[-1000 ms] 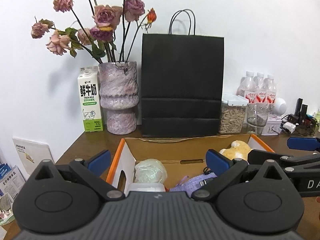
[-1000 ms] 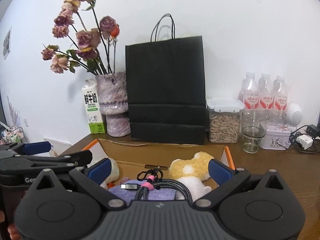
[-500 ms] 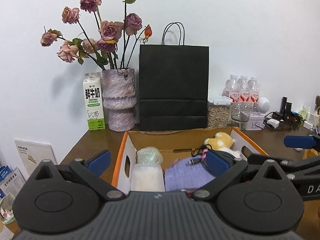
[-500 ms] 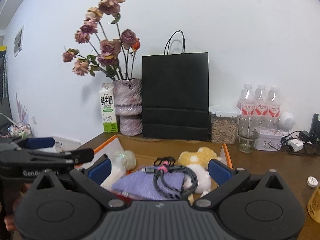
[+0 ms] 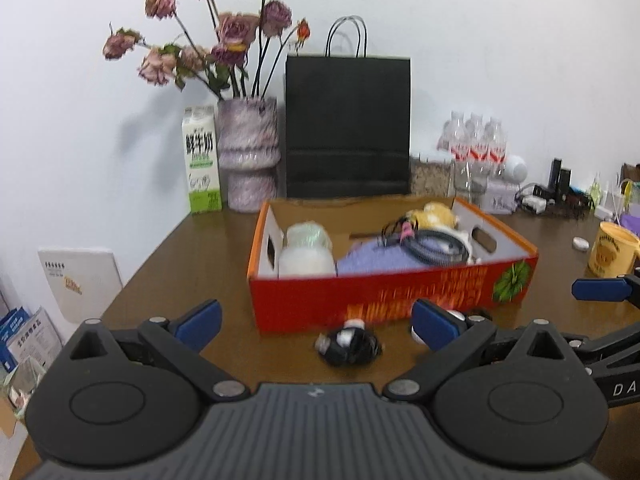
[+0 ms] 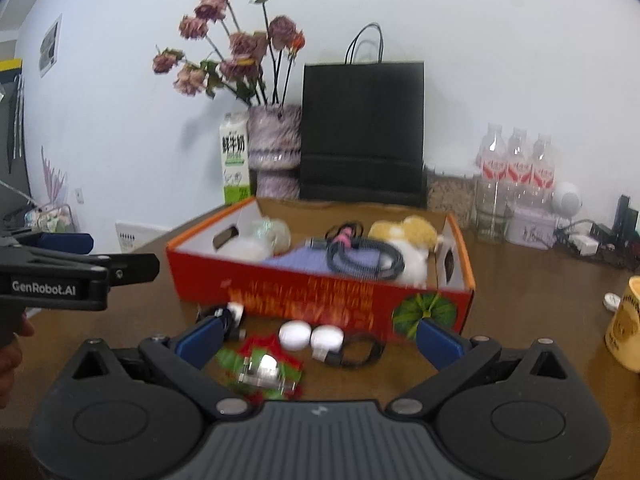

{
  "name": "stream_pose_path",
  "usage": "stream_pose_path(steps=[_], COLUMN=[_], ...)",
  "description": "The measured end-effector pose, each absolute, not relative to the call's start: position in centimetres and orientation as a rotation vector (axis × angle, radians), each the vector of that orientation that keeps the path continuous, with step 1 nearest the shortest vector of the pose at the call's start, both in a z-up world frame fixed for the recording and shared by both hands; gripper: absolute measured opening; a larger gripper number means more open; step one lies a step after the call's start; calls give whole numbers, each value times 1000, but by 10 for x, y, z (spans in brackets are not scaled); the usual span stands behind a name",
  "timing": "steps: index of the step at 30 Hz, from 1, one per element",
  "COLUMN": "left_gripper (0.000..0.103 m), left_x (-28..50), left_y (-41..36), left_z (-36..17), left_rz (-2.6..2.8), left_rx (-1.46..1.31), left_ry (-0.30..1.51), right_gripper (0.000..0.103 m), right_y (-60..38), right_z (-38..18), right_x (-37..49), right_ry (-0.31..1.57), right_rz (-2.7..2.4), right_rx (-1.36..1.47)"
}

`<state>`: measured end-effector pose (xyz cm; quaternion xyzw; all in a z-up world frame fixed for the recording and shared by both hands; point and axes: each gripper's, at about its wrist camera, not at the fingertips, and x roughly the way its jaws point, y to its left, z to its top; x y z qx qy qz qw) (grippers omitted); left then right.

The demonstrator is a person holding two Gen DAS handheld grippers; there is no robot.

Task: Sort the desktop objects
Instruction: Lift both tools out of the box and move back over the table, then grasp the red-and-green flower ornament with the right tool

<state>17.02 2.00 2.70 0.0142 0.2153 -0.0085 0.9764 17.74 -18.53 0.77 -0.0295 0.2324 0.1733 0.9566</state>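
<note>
A red-orange cardboard box (image 5: 392, 296) (image 6: 320, 292) stands mid-table. It holds a white jar (image 5: 306, 258), a purple cloth (image 5: 372, 260), a coiled black cable (image 5: 436, 246) (image 6: 364, 258) and a yellow-white plush toy (image 6: 404, 232). In front of the box lie a black bundled cable (image 5: 348, 344), two white round pieces (image 6: 310, 334), a black cord (image 6: 356, 354) and a red-green packet (image 6: 260, 364). My left gripper (image 5: 316, 322) is open and empty, just before the bundled cable. My right gripper (image 6: 320, 340) is open and empty above the packet and the white pieces.
At the back stand a black paper bag (image 5: 348, 128), a vase of dried roses (image 5: 248, 156), a milk carton (image 5: 201, 160), water bottles (image 6: 516, 168) and a seed jar (image 6: 450, 196). A yellow mug (image 5: 612, 250) and chargers (image 5: 556, 196) sit right. A white card (image 5: 80, 280) leans left.
Both grippers have pulled back and away from the box. The box's red front and the small items before it have come into view. Both grippers stay open.
</note>
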Motion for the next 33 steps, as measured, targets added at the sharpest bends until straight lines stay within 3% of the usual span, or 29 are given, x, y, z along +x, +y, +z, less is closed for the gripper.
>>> stream_pose_path(steps=[18, 25, 27, 29, 31, 33], left_gripper=[103, 103, 103, 103, 103, 103], left_x=[167, 171, 171, 172, 173, 175], left_y=[41, 51, 53, 54, 53, 53], left_z=[-9, -14, -15, -16, -17, -18], left_rz=[2, 20, 22, 22, 18, 16], left_rx=[5, -12, -17, -16, -14, -11], left_ry=[527, 542, 545, 549, 553, 557], right_gripper=[103, 96, 90, 66, 48, 43], right_y=[-152, -132, -128, -127, -130, -133], right_z=[-24, -32, -34, -35, -37, -38], right_x=[196, 219, 224, 228, 228, 227], right_ry=[591, 621, 631, 642, 648, 635], right_rz=[356, 376, 390, 402, 411, 416], right_rx=[-127, -169, -166, -149, -126, -108])
